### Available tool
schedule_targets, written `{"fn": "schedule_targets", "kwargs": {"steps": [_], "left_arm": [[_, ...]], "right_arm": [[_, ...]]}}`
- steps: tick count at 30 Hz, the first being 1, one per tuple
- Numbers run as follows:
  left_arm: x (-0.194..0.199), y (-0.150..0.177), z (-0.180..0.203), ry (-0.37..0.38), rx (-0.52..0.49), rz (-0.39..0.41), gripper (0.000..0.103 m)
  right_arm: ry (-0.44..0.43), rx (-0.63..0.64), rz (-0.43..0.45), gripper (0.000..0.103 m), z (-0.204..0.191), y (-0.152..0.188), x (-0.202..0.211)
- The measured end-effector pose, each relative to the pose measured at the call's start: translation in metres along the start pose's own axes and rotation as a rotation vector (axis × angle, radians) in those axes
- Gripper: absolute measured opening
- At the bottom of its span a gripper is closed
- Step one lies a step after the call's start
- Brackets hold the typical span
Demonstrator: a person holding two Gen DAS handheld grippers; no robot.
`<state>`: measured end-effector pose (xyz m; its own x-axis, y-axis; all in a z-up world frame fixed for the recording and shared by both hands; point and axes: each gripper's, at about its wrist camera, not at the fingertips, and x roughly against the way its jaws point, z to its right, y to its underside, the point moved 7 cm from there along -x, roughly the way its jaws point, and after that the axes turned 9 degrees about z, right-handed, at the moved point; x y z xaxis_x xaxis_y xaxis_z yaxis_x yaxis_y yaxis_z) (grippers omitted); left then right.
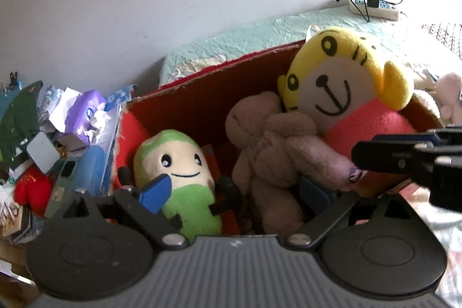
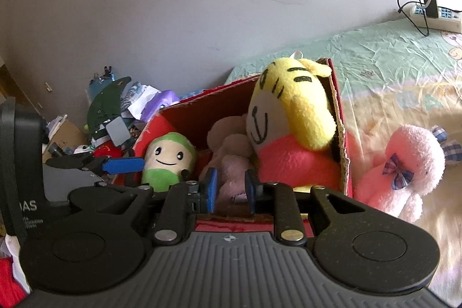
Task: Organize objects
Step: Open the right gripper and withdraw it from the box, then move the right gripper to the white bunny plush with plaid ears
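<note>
Bed (image 2: 389,54) by white wall, red box (image 1: 184,108) on it held tiger (image 1: 340,82), beige plush (image 1: 271,140) & green plush (image 1: 179,172), R gripper (image 2: 230,188) fingers pinched beige plush, L gripper (image 1: 231,189) fingers spread wide inside box, pink bunny (image 2: 404,172) beside box.

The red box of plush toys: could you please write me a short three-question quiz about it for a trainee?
1. True or false: the pink plush lies inside the red box.
2. Which toy sits furthest left in the box? A) yellow tiger B) green plush C) beige plush
3. Fill in: the fingers of the left tool stand wide ____.

Key: 1 false; 2 B; 3 open.
</note>
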<state>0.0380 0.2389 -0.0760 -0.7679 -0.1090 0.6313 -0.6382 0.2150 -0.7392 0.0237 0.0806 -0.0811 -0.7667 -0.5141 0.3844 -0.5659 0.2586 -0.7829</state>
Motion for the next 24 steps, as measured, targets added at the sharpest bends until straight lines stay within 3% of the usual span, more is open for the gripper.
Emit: {"fn": "schedule_targets", "kwargs": {"steps": [14,24], "left_arm": [[0.044,-0.001,0.016,-0.066,0.053,0.032,0.099],[0.055,0.012,0.040,-0.068,0.106,-0.026,0.099]], "right_arm": [[-0.148,0.030,0.008,0.024,0.001,0.003,0.032],[-0.237,0.049,-0.031,0.024,0.016,0.006,0.047]]}}
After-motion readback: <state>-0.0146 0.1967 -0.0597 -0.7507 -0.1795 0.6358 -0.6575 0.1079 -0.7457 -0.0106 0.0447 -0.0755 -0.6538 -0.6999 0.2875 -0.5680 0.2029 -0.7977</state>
